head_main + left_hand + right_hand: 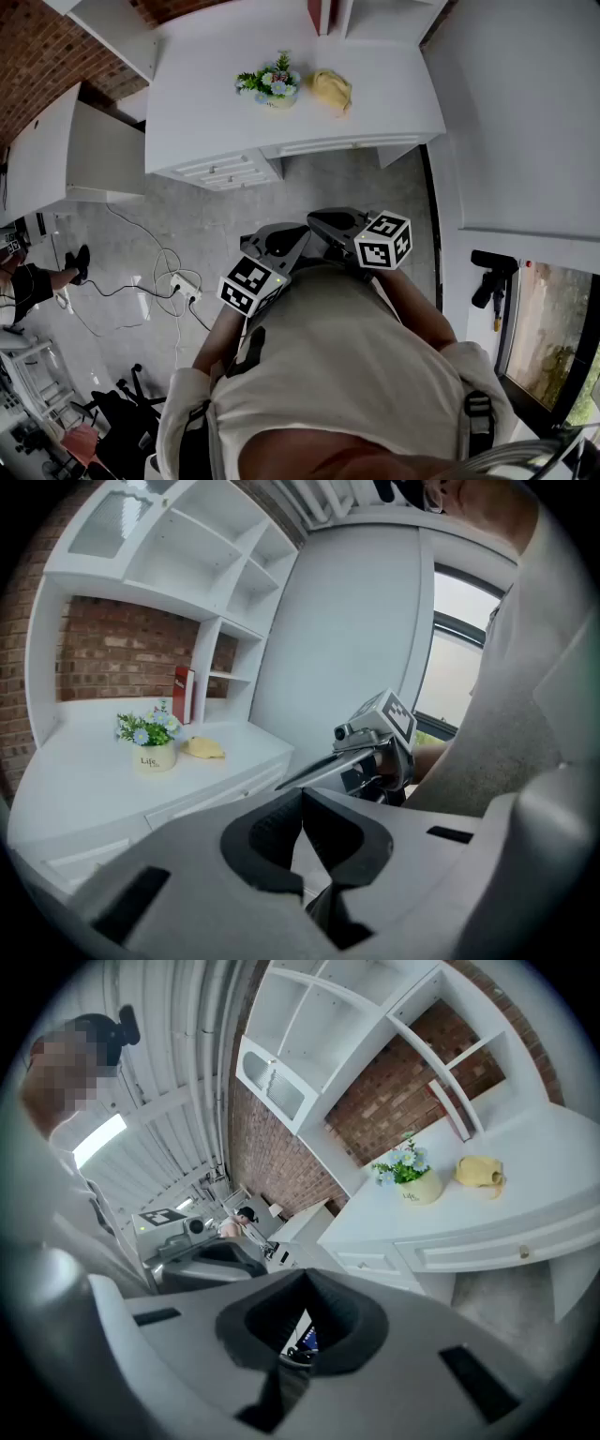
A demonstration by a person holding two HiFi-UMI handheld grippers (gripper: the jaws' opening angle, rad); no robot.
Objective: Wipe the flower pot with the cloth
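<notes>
White desk [202, 108], flower pot [271, 87] just beside yellow cloth [332, 90]

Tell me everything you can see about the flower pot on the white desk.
The flower pot is small, round and cream-coloured, smooth like glazed ceramic, with dark lettering on its side. It holds a bunch of green leaves with small blue, white and pink flowers. It stands upright on the white desk, toward the back. The crumpled yellow cloth lies beside it with a small gap between them. Nothing but the desktop touches it.
</notes>
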